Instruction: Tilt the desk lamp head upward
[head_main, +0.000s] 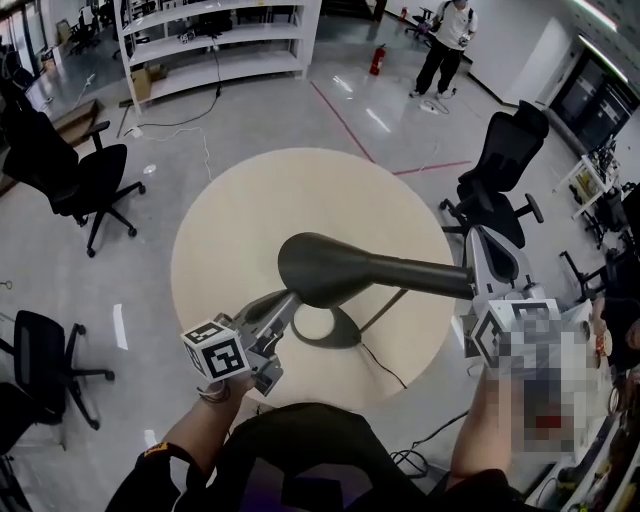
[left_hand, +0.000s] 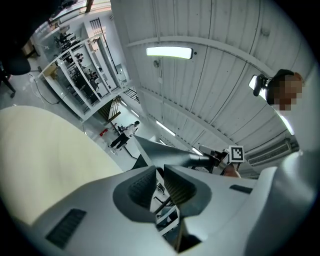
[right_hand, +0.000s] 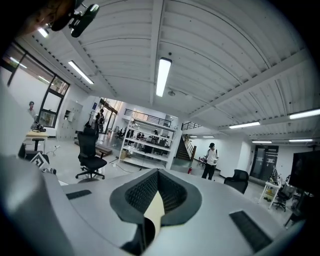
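**Reaching up at the lamp head with the left tongs barely parted**

Standing a little toward the near edge from the middle of the round tabletop (head_main: 210, 250), the desk lamp (head_main: 330, 268) has its dark oval base (head_main: 335, 328) flat on the wood. A thin stem (head_main: 385, 310) slants up from it to the right. The lamp head, a dark cone with a long neck, hangs over the middle of the table, and the neck runs out level toward the right edge.

The left gripper (head_main: 288, 303) comes in from the near edge and points up at the underside of the cone. In the left gripper view its jaws stand only a narrow slit apart, with nothing between them and the cone just past the tips; I cannot tell whether they touch it.

The right gripper (right_hand: 157, 172) is over the right edge, where the neck's far end reaches its side; whether they touch is unclear. In the right gripper view its jaws are closed tip to tip on nothing.

A cable (head_main: 385, 365) trails from the base toward the near edge. Office chairs (head_main: 85, 180) and white shelving (head_main: 215, 45) stand on the floor beyond.
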